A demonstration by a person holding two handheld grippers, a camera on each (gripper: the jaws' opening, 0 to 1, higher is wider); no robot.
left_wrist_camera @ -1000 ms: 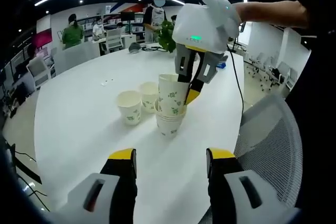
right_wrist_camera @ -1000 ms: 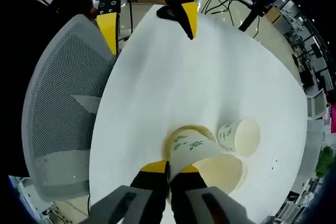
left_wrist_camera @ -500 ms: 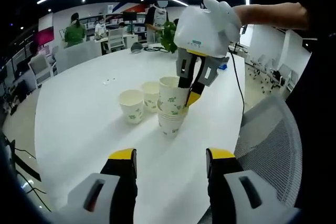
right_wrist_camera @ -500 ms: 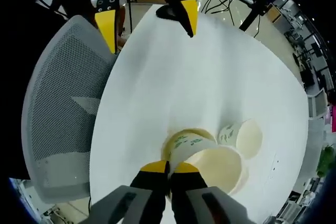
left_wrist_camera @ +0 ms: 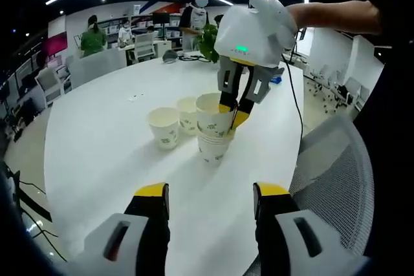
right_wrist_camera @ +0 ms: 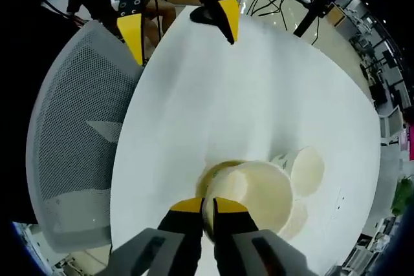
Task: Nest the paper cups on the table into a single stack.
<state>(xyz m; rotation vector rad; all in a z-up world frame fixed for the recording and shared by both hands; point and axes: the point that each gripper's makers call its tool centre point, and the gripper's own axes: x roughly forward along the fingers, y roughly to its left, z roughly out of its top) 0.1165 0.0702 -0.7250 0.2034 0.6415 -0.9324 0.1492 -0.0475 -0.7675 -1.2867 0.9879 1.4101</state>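
My right claw (right_wrist_camera: 207, 203) is clenched on the rim of a cup (right_wrist_camera: 249, 189), one jaw inside, one outside. Over the last second I have lowered it and squared it up; it was tilted above the stack (left_wrist_camera: 213, 148) and now sits nearly level in the stack's mouth, so this nesting looks almost done, lacking only a final push and release. Just beyond my jaws, two loose cups (left_wrist_camera: 164, 127) stand on the table (left_wrist_camera: 97, 153), beside the stack and still to be nested. My left claw (left_wrist_camera: 210, 200) hangs released and empty, well short of the cups.
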